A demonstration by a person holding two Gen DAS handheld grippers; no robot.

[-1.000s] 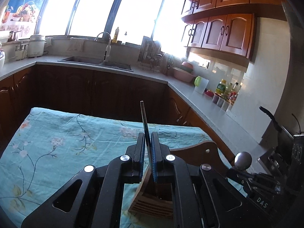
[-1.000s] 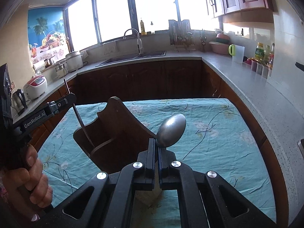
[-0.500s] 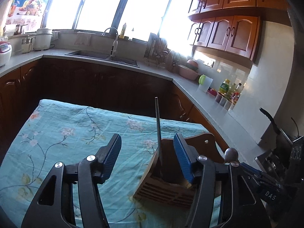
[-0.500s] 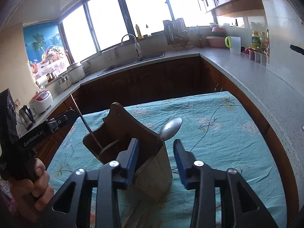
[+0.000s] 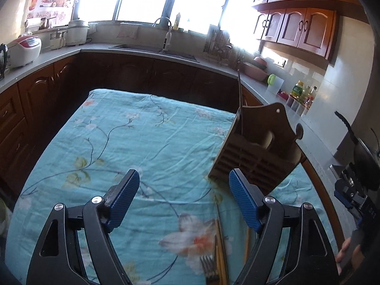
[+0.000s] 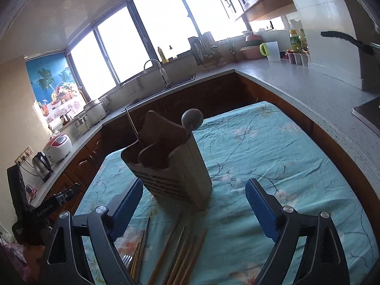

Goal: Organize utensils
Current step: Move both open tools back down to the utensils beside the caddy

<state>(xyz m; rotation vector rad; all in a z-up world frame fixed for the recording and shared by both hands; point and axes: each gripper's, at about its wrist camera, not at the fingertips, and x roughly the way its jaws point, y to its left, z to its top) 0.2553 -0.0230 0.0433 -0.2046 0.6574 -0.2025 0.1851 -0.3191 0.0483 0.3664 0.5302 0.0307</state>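
While both tools gape, wooden caddy [image 6: 177,166] holds spoon [image 6: 192,118], thin rod [image 6: 131,124]

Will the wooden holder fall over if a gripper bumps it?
Maybe. The wooden holder stands tall and narrow on soft, wrinkled tablecloth, so a high bump could tip it. The spoon pokes above the rim, adding top weight. Its slatted wood looks stiff, not floppy.

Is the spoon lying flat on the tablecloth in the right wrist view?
No: the spoon stands upright in the wooden holder, its bowl above the rim, while chopsticks lie on the cloth.
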